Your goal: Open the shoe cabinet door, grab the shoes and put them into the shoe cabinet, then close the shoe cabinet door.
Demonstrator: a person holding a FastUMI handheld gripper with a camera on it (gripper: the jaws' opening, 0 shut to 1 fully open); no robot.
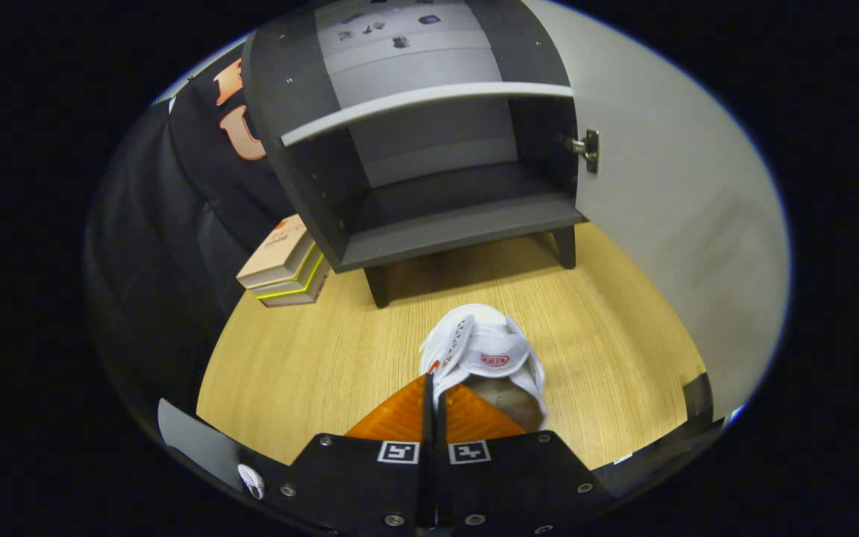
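Fingers [392, 414] are pressing together with almost no gap, and the gripper [429, 395] is pinching the edge of the shoe [485, 350] at its collar, so the shoe is hanging just ahead of the tips, above the floor [310, 358]. Both pads seem to be bearing on the thin wall of the shoe's opening, though the exact contact is partly hidden behind the fingers themselves.

Judging by this, the carrying step is under way: the door [683, 209] is already standing wide open to the right of the cabinet [429, 179], and the shoe is being held well short of the cabinet, with bare floor between them. Next, the move is calling for a forward reach and a slight lift, so the sole clears the front lip of the lower shelf [467, 227], then a release once the shoe is resting flat inside. Closing the door is not yet begun.

Materials: the shoe is looking soft and padded, white, with a strap across the top, a row of small studs and a red badge; its lining is showing a duller beige. It may sag or swing from such a narrow pinch. The cabinet is looking like matte dark board with a paler upper shelf [429, 101], short legs and a metal hinge [587, 149]. Floor boards are showing a light wood grain. Beside the cabinet's left leg, a stack of boxes [284, 265] is leaning against the cloth wall.
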